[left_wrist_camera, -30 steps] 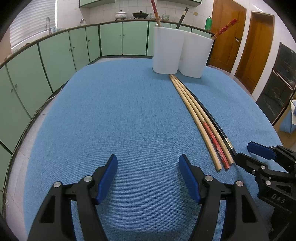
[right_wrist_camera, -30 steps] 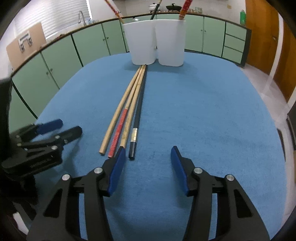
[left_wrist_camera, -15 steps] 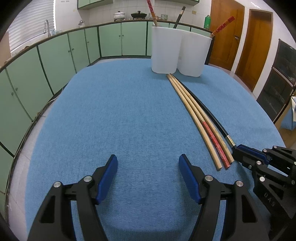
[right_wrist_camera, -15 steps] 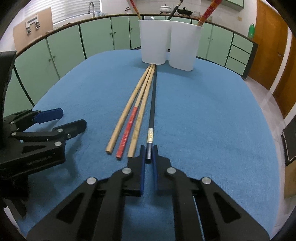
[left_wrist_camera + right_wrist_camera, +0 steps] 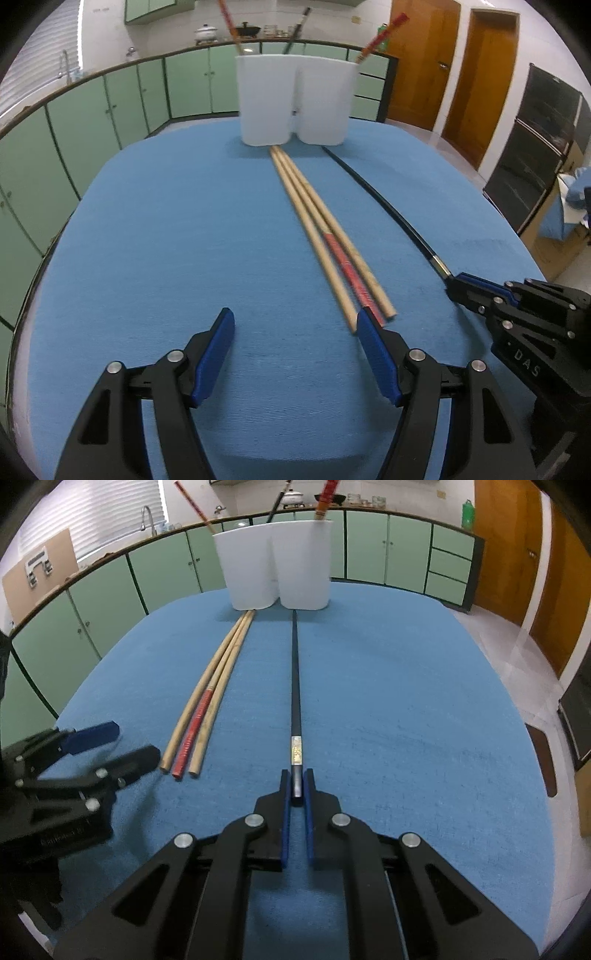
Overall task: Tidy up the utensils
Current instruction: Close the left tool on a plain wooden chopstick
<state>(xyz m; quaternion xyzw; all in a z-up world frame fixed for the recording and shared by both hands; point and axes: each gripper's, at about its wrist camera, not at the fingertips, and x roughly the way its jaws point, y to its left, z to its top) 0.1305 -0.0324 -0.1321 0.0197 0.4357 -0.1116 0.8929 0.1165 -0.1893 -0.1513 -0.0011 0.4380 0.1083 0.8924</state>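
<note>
"DAS" on right gripper [image 5: 452, 290] body, nothing else legible.

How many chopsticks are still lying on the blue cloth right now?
4. Three lie bunched left of centre: two plain wooden ones with a red-handled one between them. The black chopstick lies apart, its near end pinched in the right tongs.

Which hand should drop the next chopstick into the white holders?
Right. The right hand-held gripper is shut on the black chopstick, which points at the white plastic holders. The left hand-held gripper is open and empty.
</note>
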